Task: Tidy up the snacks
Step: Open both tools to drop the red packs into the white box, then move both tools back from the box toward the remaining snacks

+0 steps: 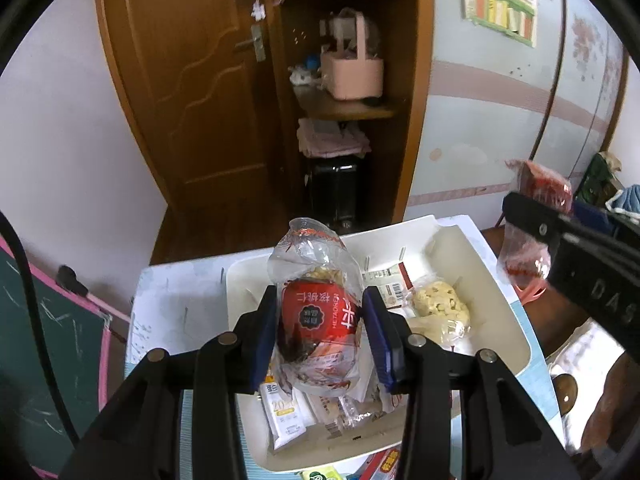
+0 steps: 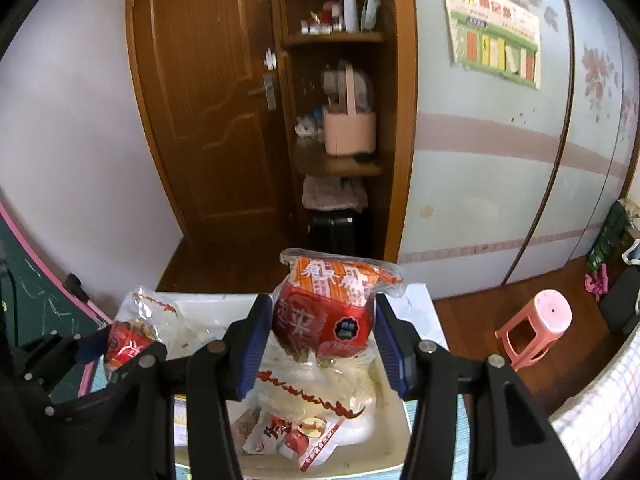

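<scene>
Both jaws pinch crinkly snack bags: our left gripper (image 1: pixel 320 328) holds one red bag (image 1: pixel 316 316), our right gripper (image 2: pixel 320 344) another (image 2: pixel 324 320), above the white tray (image 1: pixel 516 320). They look light and soft, so we hold their middles gently.

Black tool (image 1: pixel 320 336), blue pads (image 1: pixel 379 332)

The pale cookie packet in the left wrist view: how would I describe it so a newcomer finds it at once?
Start at the white tray on the table. Inside it, right of the red-labelled snack bag held in the left tool, lies a clear packet of pale lumpy cookies. Unlike the flat printed wrappers around it, it shows bare beige biscuit with no red label.
</scene>
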A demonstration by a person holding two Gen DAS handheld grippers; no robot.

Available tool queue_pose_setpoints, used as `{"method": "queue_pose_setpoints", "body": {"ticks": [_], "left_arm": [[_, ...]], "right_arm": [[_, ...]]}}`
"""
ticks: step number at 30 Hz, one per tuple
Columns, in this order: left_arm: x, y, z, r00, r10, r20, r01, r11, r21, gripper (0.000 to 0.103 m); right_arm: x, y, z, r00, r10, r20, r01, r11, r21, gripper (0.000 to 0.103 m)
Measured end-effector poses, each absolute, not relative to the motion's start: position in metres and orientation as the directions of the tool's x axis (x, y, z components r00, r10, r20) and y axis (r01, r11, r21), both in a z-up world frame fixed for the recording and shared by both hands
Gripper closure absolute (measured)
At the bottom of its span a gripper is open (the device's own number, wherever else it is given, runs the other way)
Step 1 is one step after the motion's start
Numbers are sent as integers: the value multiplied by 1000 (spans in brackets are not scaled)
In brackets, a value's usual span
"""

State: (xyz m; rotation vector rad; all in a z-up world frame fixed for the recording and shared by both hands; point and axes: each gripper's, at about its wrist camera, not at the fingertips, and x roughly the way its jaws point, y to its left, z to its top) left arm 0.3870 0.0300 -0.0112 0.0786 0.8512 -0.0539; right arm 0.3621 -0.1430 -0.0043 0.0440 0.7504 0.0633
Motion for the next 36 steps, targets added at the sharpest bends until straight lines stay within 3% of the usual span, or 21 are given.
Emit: {"method": "queue_pose_setpoints", "body": {"ticks": [5,7,8,9,11,14,36], "left_arm": [[396,30,-29,641,-9,-768,74,996,50,62],[396,30,-33,647,-5,-762,71,996,54,54],[395,31,-34,650,-15,-759,78,996,48,37],[394,31,-35,651,-26,-758,87,995,41,13],[389,30,-34,672,-26,-740,87,995,45,1],[383,25,-33,684,-31,-729,113,991,64,1],[348,24,-17,678,-13,-735,109,990,84,1]], "right_arm": [[377,-140,-25,687,71,-723,-32,997,67,49],[384,-138,-30,672,66,-738,-31,998,62,48],[386,-139,-34,662,67,-746,-30,998,63,48],[387,-138,-37,653,75,-754,-33,997,71,47],[387,-139,-43,634,80,-769,-31,997,77,40],[383,-141,-45,631,78,-772,-23,996,82,36],[342,-139,-24,639,118,-760,-58,993,105,36]]}}
